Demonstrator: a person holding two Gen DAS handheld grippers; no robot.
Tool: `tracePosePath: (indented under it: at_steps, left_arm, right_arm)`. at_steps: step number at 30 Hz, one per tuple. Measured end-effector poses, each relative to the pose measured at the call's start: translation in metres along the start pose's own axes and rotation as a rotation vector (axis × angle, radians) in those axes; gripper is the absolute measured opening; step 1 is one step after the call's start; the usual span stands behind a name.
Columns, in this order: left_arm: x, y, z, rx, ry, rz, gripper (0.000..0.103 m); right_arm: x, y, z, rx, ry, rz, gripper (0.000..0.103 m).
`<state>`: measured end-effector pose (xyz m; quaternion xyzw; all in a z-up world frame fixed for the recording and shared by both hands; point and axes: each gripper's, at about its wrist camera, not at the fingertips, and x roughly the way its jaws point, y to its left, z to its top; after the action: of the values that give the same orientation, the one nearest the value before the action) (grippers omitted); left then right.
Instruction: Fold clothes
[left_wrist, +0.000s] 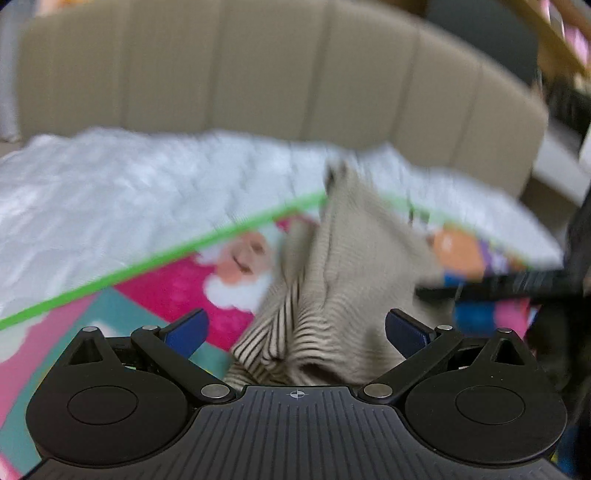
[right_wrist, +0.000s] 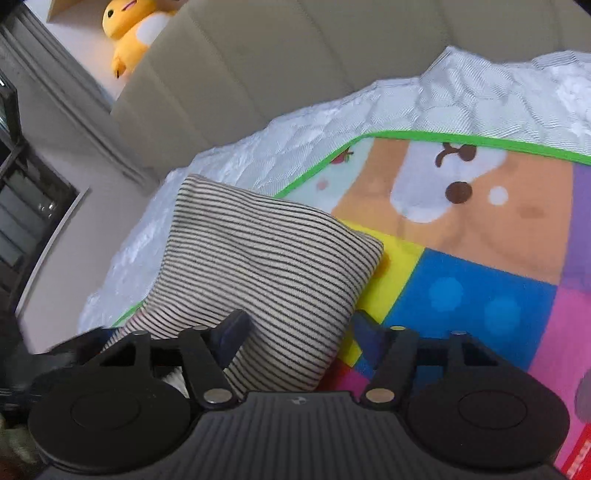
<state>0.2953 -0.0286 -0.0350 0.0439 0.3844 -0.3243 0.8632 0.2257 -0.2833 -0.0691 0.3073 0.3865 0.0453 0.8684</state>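
Note:
A cream garment with thin black stripes (left_wrist: 332, 280) lies bunched on a colourful play mat (left_wrist: 155, 295); the left wrist view is blurred. My left gripper (left_wrist: 295, 328) is open, its blue pads (left_wrist: 186, 330) wide on either side of the cloth, which runs under the gripper body. In the right wrist view the striped garment (right_wrist: 266, 273) is a puffed, folded block. My right gripper (right_wrist: 299, 332) is open around its near end, the left pad (right_wrist: 232, 330) against the cloth. The right gripper's black finger shows at right in the left wrist view (left_wrist: 509, 282).
The mat has a green border (right_wrist: 443, 137) and lies on a white quilted bed cover (left_wrist: 110, 192). A beige padded headboard (left_wrist: 258, 74) stands behind. A yellow plush toy (right_wrist: 129, 26) sits above it at left.

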Motion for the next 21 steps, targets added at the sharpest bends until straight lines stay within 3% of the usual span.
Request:
tracePosePath:
  at_steps: [4, 9, 18, 21]
  left_arm:
    - [0.023, 0.006, -0.007, -0.1, 0.023, -0.11, 0.103]
    - [0.014, -0.015, -0.027, -0.09, 0.0, -0.124, 0.103]
    - [-0.024, -0.112, -0.082, 0.015, 0.087, -0.279, 0.103]
    - [-0.042, -0.128, -0.096, 0.046, 0.095, -0.277, 0.103]
  right_arm:
    - [0.002, -0.01, -0.01, 0.037, 0.03, 0.056, 0.074]
    - [0.0, -0.013, -0.014, 0.024, 0.082, 0.114, 0.074]
    - [-0.031, 0.017, -0.005, -0.319, 0.098, -0.061, 0.078]
    - [-0.035, 0.029, -0.016, -0.406, 0.099, -0.099, 0.086]
